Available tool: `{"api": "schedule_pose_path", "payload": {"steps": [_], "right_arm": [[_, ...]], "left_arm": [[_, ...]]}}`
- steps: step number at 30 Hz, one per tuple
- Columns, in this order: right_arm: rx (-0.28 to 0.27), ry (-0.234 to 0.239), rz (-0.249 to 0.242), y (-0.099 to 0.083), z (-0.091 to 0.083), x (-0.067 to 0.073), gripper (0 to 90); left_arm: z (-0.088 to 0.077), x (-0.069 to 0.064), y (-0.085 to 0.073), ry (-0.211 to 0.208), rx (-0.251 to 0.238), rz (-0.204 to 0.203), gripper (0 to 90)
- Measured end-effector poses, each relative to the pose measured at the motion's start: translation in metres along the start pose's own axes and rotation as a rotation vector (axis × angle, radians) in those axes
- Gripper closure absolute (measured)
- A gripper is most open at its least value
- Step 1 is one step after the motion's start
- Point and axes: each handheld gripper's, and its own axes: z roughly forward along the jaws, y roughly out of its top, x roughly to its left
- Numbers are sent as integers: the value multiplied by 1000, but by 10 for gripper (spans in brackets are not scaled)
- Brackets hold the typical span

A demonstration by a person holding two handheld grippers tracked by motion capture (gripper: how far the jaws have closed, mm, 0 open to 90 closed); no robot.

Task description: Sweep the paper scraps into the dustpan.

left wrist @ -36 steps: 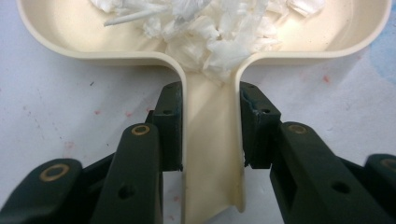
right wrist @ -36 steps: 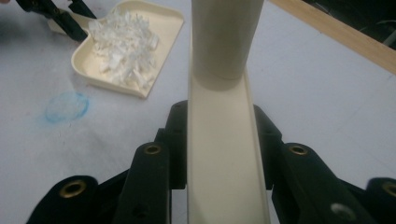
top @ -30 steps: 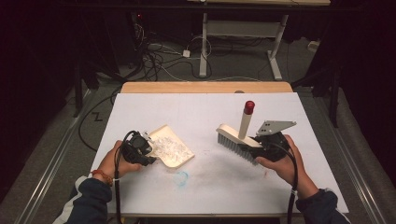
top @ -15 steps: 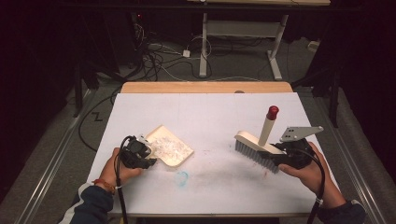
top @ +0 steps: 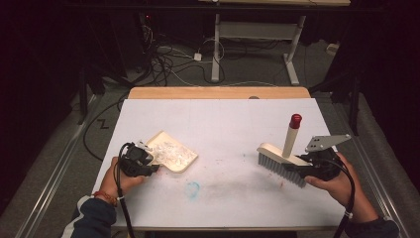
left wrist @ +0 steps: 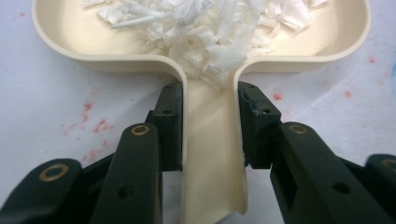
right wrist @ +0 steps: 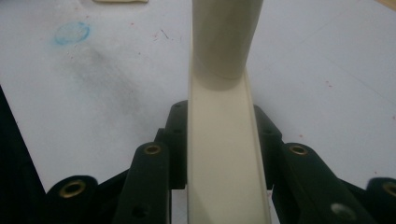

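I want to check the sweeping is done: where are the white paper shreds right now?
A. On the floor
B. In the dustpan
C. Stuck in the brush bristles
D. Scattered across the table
B: the left gripper view shows the shreds piled inside the dustpan, whose handle the left gripper clamps.

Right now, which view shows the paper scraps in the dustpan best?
The left gripper view: the scraps lie close up, piled in the dustpan toward its handle. The high view shows them only as a small pale patch. The right gripper view catches just the dustpan's edge.
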Motion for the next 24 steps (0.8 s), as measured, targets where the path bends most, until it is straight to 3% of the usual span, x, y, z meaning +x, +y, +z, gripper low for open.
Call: {"api": "schedule_pose_path", "payload": {"steps": [2, 13, 24], "right_arm": [[11, 21, 5, -2, 1, -1, 676], [21, 28, -5, -3, 0, -4, 676], [49, 112, -31, -4, 6, 1, 676]], "left_arm": [[-1, 2, -1, 5, -8, -16, 620], [0, 9, -4, 35, -24, -66, 616], [3, 15, -7, 48, -64, -151, 617]]}}
